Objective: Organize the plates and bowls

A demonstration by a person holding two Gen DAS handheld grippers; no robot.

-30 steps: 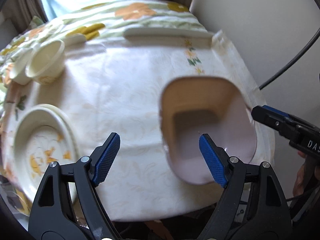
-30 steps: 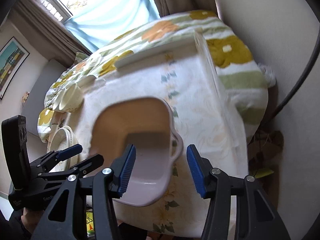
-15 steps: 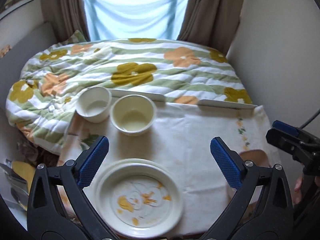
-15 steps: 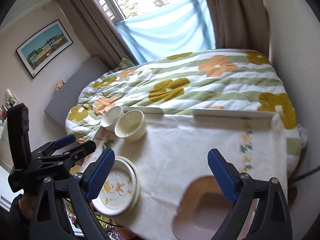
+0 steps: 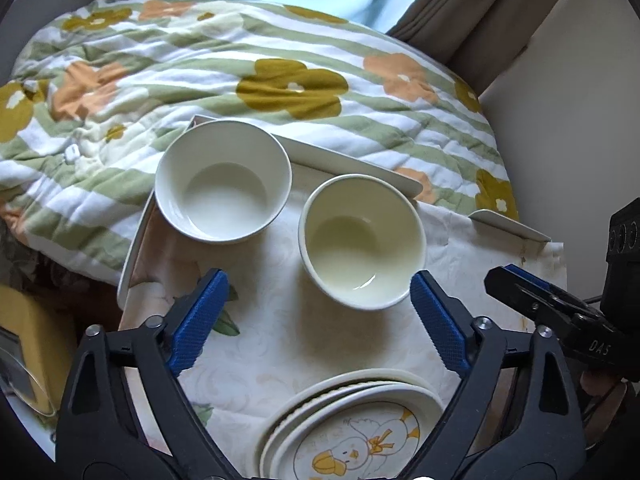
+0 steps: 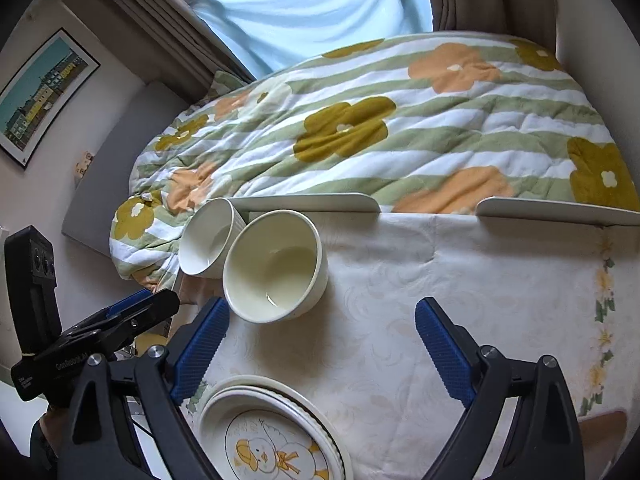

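Two empty bowls stand side by side at the far left of the tray table: a white bowl and a cream bowl. A stack of plates with a yellow duck print lies at the near edge. My left gripper is open and empty, hovering just short of the cream bowl. My right gripper is open and empty, above the cloth to the right of the cream bowl. A pink square dish peeks in at the near right corner.
The table wears a white floral cloth and has a raised white rim at its far edge. Behind it lies a bed with a flowered quilt. A wall is close on the right.
Both grippers swung from the pink dish at the right corner over to the left side of the table and closer to the bowls and plates. Both stayed open and empty.
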